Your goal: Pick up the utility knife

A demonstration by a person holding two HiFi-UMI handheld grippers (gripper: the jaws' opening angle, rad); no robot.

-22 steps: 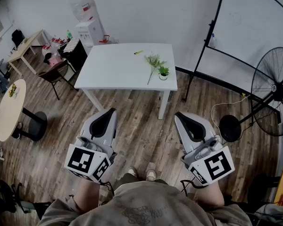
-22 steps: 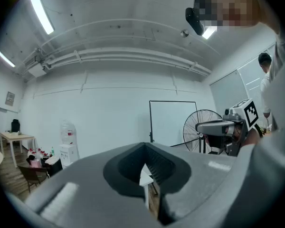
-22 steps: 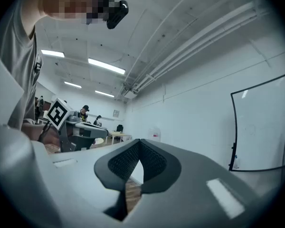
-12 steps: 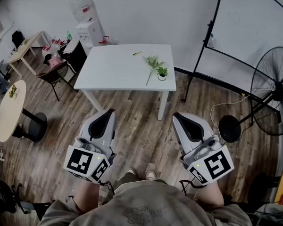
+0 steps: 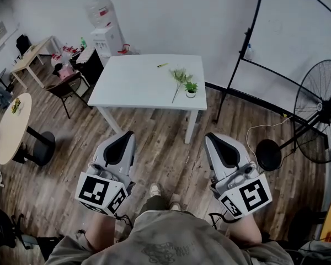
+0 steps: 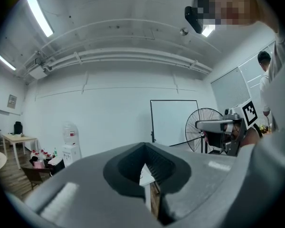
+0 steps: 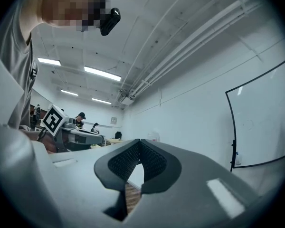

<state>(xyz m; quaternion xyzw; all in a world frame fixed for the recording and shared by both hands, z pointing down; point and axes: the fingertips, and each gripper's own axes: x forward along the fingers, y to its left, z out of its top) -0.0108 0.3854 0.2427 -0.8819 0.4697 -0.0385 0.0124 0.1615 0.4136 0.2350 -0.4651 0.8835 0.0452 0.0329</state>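
The utility knife (image 5: 162, 65), small and yellow, lies near the far edge of the white table (image 5: 127, 87) in the head view. Both grippers are held level over the wooden floor, well short of the table. My left gripper (image 5: 131, 132) is shut with nothing in it, and its jaws meet at the tip in the left gripper view (image 6: 145, 145). My right gripper (image 5: 208, 135) is likewise shut and empty, seen close up in the right gripper view (image 7: 140, 140). The knife is too small to make out in either gripper view.
A green sprig (image 5: 179, 77) and a small potted plant (image 5: 191, 87) lie on the table's right part. A whiteboard stand (image 5: 248, 48) and a floor fan (image 5: 320, 112) stand at right. A water dispenser (image 5: 107, 35), a chair (image 5: 63, 84) and a round table (image 5: 11, 128) are at left.
The person's foot has stepped forward and the table sits slightly lower in the head view. Both grippers keep the same pose, jaws closed.
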